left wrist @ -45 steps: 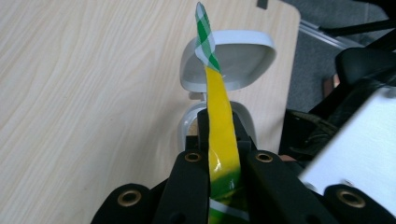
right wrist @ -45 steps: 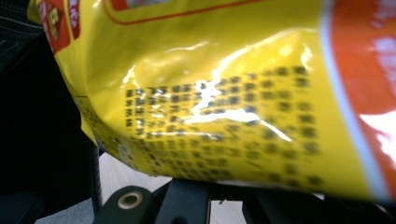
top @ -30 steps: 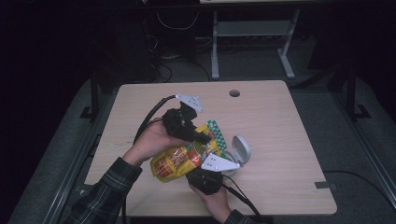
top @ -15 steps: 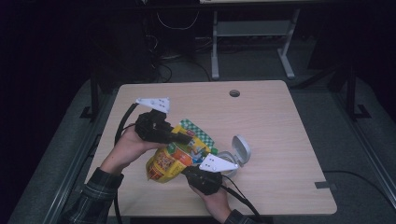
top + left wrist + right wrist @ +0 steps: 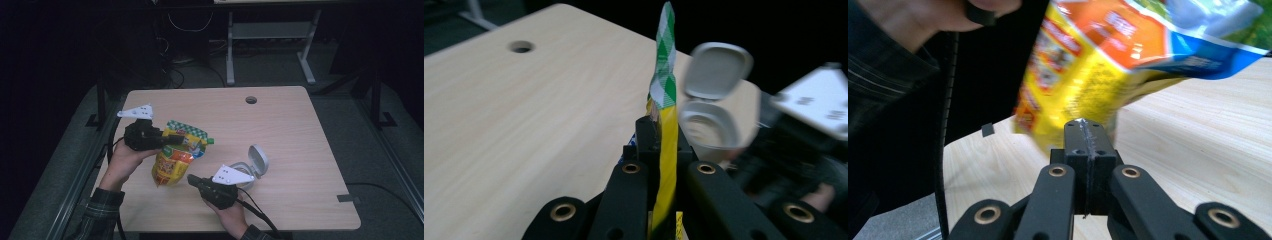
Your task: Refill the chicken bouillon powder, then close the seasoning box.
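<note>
A yellow-and-orange snack bag [image 5: 172, 162] with a green checkered top hangs over the left half of the table. My left gripper [image 5: 176, 140] is shut on that top edge; in the left gripper view the bag's edge [image 5: 666, 90] stands upright between the jaws of the left gripper [image 5: 663, 137]. My right gripper [image 5: 193, 179] sits low by the bag's bottom corner. Its jaws are shut with nothing between them, and in the right gripper view the bag [image 5: 1098, 60] hangs just beyond the tip of the right gripper [image 5: 1086, 131].
A small white tub [image 5: 246, 169] with its hinged lid up stands right of the right gripper; the left gripper view also has the tub [image 5: 709, 127]. The wooden table [image 5: 280, 125] has a cable hole [image 5: 251, 99] at the back. Dark floor surrounds it.
My left gripper has carried the bag leftward, away from the tub, and the bag now hangs more upright. The right gripper has stayed near the front and drifted slightly left.
</note>
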A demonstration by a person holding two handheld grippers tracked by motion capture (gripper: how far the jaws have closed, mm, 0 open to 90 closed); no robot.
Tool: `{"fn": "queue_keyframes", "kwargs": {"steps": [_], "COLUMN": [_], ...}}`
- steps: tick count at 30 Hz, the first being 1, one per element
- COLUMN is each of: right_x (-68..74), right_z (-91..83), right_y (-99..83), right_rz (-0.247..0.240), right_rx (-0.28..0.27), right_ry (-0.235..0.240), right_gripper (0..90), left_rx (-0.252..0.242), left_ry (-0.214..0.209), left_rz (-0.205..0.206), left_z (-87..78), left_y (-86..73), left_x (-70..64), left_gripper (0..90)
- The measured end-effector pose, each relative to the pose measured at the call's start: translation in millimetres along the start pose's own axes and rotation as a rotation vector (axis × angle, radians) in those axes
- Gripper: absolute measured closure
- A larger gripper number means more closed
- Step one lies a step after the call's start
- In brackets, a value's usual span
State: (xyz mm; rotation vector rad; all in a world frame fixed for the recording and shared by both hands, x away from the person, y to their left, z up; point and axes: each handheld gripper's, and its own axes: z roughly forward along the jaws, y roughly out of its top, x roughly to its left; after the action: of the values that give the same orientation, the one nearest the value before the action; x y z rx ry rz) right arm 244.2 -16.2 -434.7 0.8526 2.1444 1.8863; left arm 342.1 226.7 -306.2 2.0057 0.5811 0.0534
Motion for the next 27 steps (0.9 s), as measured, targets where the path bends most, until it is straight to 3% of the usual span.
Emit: {"fn": "queue_keyframes", "kwargs": {"steps": [7,12,16,20,27], "right_x": [1.3,-2.6,-4.2,-4.7,-3.1], "right_z": [-2.9,-6.3,-10.7,-14.5,-21.5], "right_y": [3.9,8.8,13.7,17.6,20.1], "right_rz": [-0.015,-0.006,-0.005,-0.013,-0.019], "right_rx": [0.026,0.042,0.048,0.065,0.093], "right_ry": [-0.019,-0.035,-0.028,-0.020,-0.005], "right_gripper": [89.8,89.8,89.8,89.8,89.8], "left_rx": [-0.112,-0.168,-0.163,-0.190,-0.205], "left_ry": [0.108,0.162,0.190,0.199,0.216], "left_rz": [-0.050,-0.066,-0.072,-0.074,-0.063], "left_z": [8.8,12.7,10.6,4.0,-14.4], "left_y": [-21.0,-33.8,-41.7,-51.1,-69.8], "left_x": [29.8,39.5,42.2,43.1,36.3], "left_gripper": [89.6,89.5,89.4,89.3,89.1]}}
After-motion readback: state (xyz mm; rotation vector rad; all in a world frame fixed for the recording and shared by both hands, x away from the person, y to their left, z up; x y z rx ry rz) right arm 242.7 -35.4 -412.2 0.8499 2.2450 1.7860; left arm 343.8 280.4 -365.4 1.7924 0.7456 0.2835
